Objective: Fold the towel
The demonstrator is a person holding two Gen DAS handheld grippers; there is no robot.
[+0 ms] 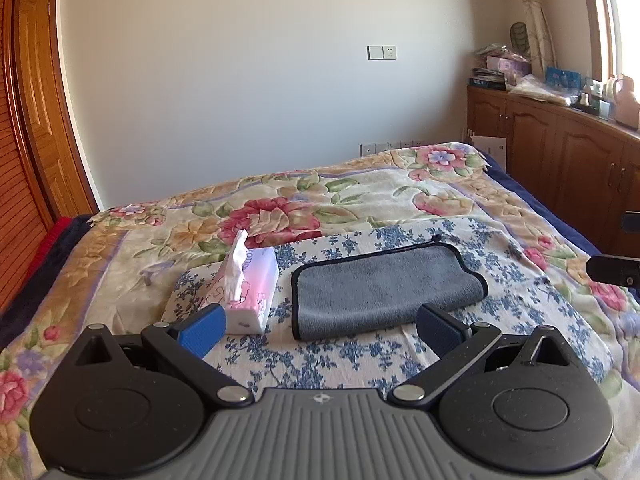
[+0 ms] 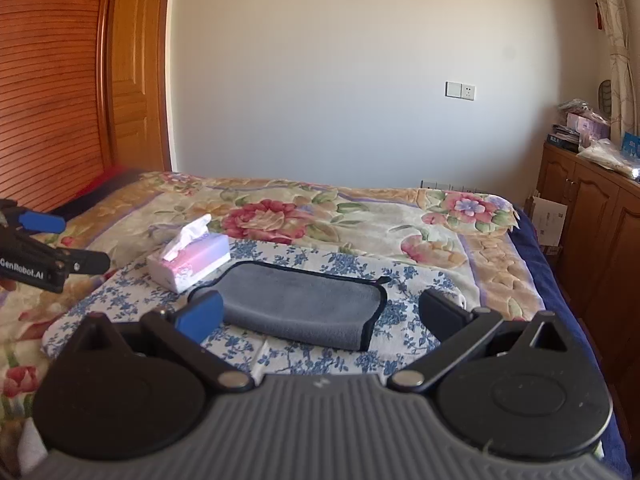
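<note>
A grey towel point(image 1: 380, 290) with dark piping lies folded flat on a blue-flowered white cloth point(image 1: 340, 360) on the bed. It also shows in the right wrist view point(image 2: 304, 304). My left gripper point(image 1: 320, 326) is open and empty, raised just short of the towel's near edge. My right gripper point(image 2: 320, 312) is open and empty, raised just in front of the towel. The left gripper also shows at the left edge of the right wrist view point(image 2: 60, 240), and the right gripper at the right edge of the left wrist view point(image 1: 616, 268).
A pink and white tissue box point(image 1: 250, 292) stands left of the towel on the cloth, also in the right wrist view point(image 2: 190, 258). A floral blanket point(image 1: 320, 200) covers the bed. Wooden cabinets point(image 1: 560, 148) stand to the right, a wooden door point(image 2: 80, 80) to the left.
</note>
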